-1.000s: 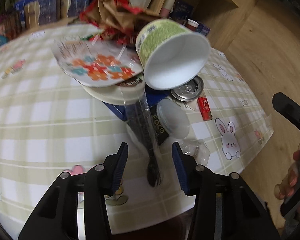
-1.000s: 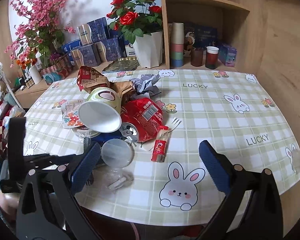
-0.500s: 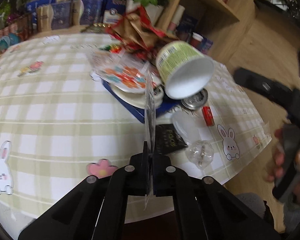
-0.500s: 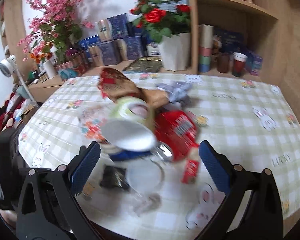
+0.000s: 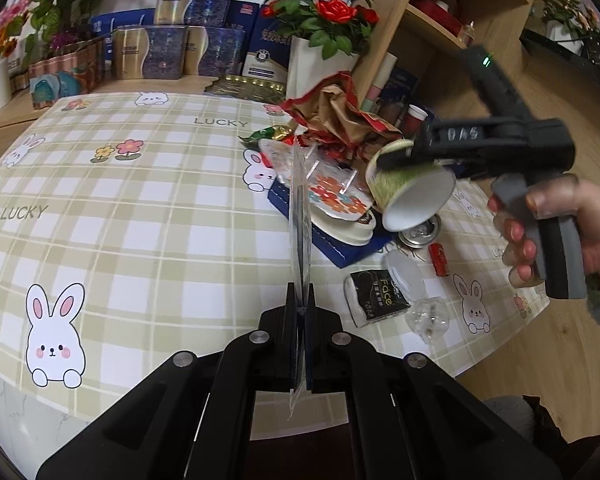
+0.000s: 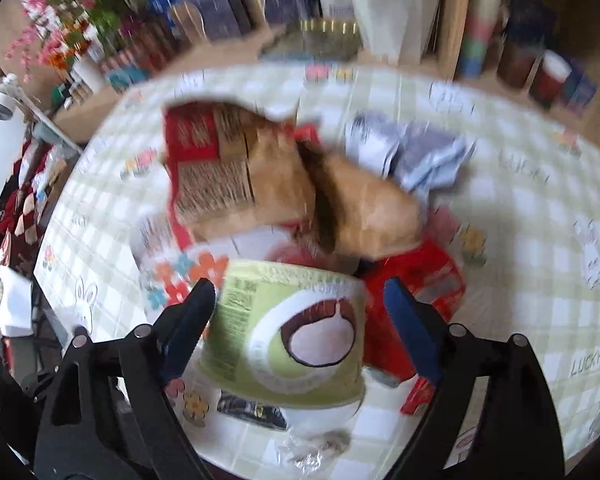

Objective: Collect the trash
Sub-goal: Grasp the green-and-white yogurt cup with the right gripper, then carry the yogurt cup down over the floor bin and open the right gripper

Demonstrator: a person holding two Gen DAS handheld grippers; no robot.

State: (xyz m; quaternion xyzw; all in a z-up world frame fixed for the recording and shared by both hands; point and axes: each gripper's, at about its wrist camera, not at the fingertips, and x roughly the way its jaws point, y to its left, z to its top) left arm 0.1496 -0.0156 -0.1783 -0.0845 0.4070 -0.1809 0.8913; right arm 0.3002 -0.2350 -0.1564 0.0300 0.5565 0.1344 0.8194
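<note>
My left gripper (image 5: 299, 312) is clenched on a thin clear plastic wrapper (image 5: 300, 216), held edge-on and lifted off the table (image 5: 140, 216). My right gripper (image 6: 296, 304) is spread wide, its jaws on either side of the green paper cup (image 6: 288, 332); contact unclear, view blurred. Cup lies tilted on the trash pile, mouth toward the table edge. Behind the cup: crumpled brown bag (image 6: 300, 184). Right of cup: crushed red can (image 6: 416, 292). Black sachet (image 5: 376, 300) lies in front of the cup.

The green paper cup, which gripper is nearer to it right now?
Right. The right gripper has its open jaws around the green paper cup. The left gripper stays back near the table edge, shut on a clear wrapper.
</note>
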